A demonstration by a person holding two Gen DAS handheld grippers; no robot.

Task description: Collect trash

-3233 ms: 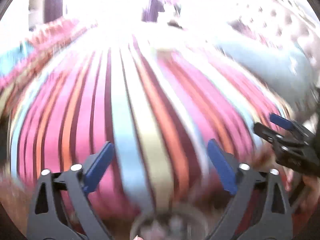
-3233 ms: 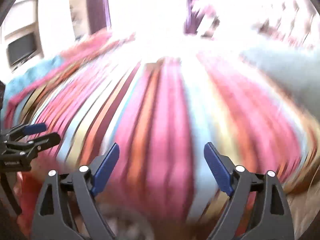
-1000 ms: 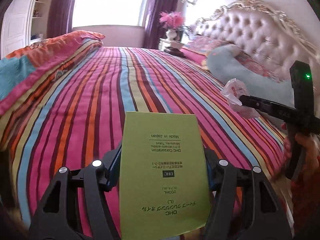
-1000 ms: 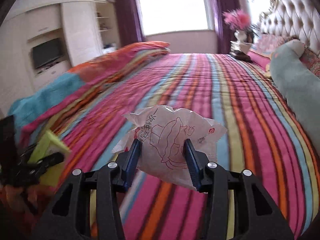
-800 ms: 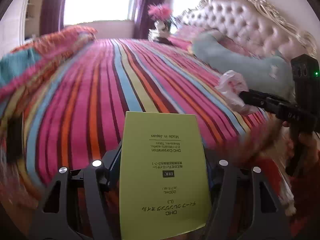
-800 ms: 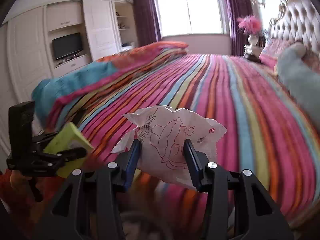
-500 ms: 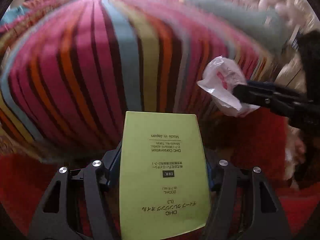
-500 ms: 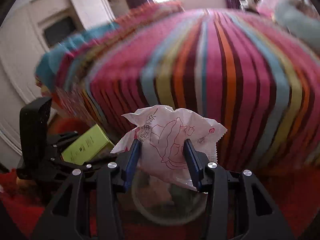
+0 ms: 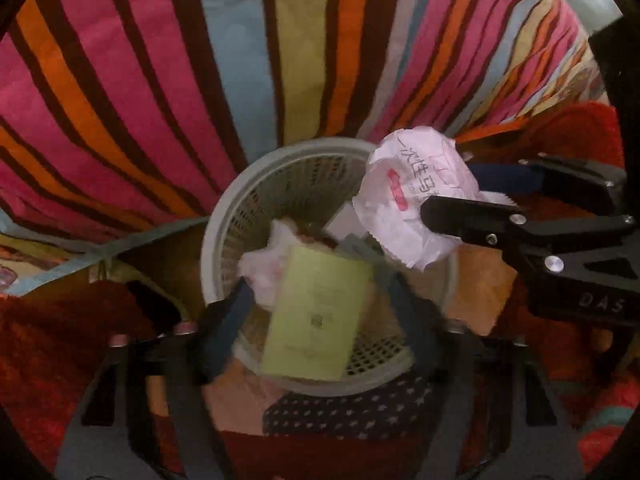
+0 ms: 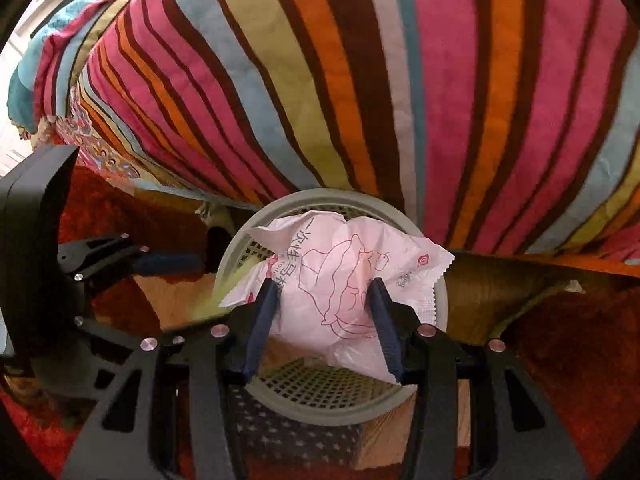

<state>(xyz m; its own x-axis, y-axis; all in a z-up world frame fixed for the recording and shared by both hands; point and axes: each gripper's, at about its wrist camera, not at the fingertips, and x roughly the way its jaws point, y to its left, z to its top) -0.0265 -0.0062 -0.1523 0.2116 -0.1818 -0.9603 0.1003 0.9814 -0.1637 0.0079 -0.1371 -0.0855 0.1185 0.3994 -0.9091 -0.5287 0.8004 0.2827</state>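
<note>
Hovering over grey mesh bin point(image 9: 224, 216): left gripper point(image 9: 320, 300) spread, green box point(image 9: 316, 312) loose between fingers. Right gripper point(image 10: 324, 312) pinching white wrapper point(image 10: 340, 280) above rim.

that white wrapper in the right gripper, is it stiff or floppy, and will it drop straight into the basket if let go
Probably floppy: the white wrapper is crumpled and bulges past the right gripper. It looks light, thin film with little inside, so it may flutter rather than fall straight. It hangs over the grey mesh basket, so a release should likely still land inside.
</note>
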